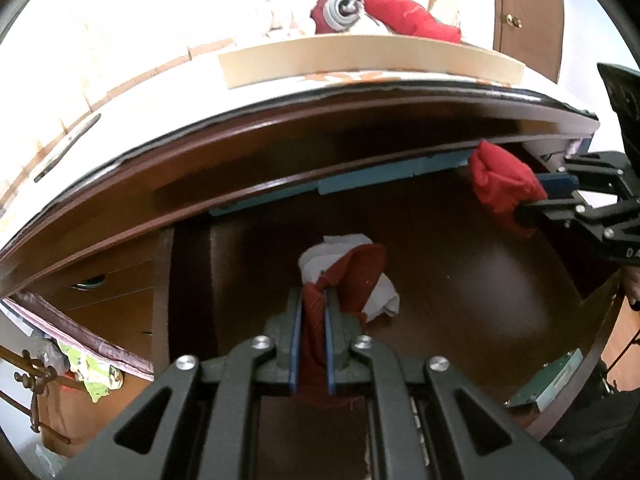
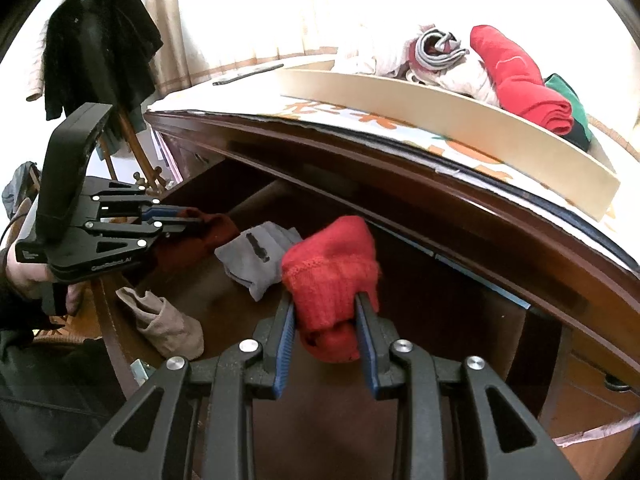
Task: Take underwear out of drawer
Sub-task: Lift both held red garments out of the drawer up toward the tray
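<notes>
Left claw (image 1: 313,312) clamped tight on dark red underwear (image 1: 352,280), right claw (image 2: 325,316) clamped on bright red bundle (image 2: 332,276), both held above open drawer (image 1: 460,280). Thin pinch left, so cloth could be slipped; white piece (image 1: 384,300) maybe dragged along, bundle snagged under tabletop (image 2: 440,148) edge.

- Drawer (image 1: 500,280) floor bare at 3 o'clock in left wrist view; room to pass.
- Desk edge (image 2: 460,200) overhangs at 12 o'clock, blocks the way up at the back.
- Grey garment (image 2: 256,260) & beige one (image 2: 168,324) clutter 9 o'clock in right wrist view.
</notes>
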Action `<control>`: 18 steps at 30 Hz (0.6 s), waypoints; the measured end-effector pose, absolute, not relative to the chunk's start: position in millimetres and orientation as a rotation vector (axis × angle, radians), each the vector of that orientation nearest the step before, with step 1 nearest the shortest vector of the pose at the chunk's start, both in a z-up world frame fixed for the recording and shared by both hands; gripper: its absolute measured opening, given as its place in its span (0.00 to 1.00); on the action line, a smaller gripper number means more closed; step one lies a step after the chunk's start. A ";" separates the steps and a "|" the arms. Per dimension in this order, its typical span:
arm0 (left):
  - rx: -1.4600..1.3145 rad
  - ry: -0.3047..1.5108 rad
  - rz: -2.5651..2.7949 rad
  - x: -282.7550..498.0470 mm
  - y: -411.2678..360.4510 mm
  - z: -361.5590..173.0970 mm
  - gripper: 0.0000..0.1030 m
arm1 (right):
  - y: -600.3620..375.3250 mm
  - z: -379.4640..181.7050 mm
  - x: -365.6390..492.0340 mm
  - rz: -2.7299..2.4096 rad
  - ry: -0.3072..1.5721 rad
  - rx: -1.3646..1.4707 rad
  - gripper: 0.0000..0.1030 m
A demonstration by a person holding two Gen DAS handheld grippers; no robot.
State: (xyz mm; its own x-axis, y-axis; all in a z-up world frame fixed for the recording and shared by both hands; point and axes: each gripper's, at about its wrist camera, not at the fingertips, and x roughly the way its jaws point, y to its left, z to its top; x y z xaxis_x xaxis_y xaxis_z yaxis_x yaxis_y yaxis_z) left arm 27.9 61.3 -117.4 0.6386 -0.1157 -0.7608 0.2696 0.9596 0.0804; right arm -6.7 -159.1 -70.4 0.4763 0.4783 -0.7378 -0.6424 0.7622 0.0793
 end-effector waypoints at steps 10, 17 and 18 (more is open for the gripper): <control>0.155 0.770 -0.186 25.7 68.6 -110.4 0.07 | -170.6 -60.8 -18.1 0.687 0.742 -0.183 0.30; 0.149 0.689 -0.173 16.0 67.0 -94.7 0.07 | -175.1 -54.2 -26.8 0.690 0.672 -0.178 0.30; 0.147 0.679 -0.174 15.2 66.7 -91.8 0.07 | -175.9 -53.2 -28.0 0.690 0.661 -0.176 0.30</control>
